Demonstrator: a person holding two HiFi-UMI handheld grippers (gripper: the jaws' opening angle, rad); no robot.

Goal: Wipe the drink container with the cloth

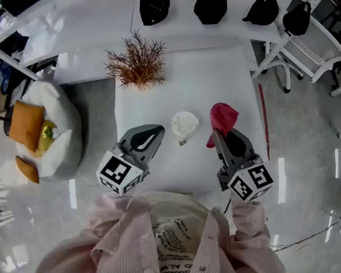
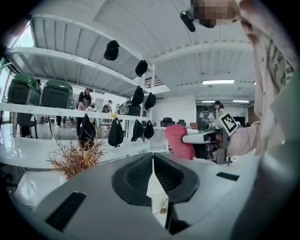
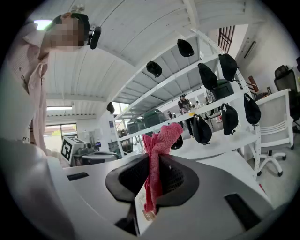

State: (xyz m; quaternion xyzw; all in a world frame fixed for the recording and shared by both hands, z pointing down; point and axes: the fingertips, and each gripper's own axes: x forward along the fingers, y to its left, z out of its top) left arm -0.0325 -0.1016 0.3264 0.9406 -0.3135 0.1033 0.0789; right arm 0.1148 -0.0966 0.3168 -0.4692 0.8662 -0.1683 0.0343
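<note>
Two hand-held grippers are hovering over the white table (image 1: 194, 72), their tips pointing away from the person. The right hand-held gripper (image 1: 217, 134) is clamping a red cloth (image 1: 223, 117), which is bunching above its jaws and trailing below them. The left hand-held gripper (image 1: 157, 130) is sitting with its jaws pressed together on nothing. The drink container (image 1: 184, 124), white and round from above and so probably standing upright, is resting on the table between the two, slightly ahead of both tips. The cloth is hanging just to its right, not touching it. The right side is likely needing only a short sweep leftward, while the left, about as near, is needing to open before steadying it.
</note>
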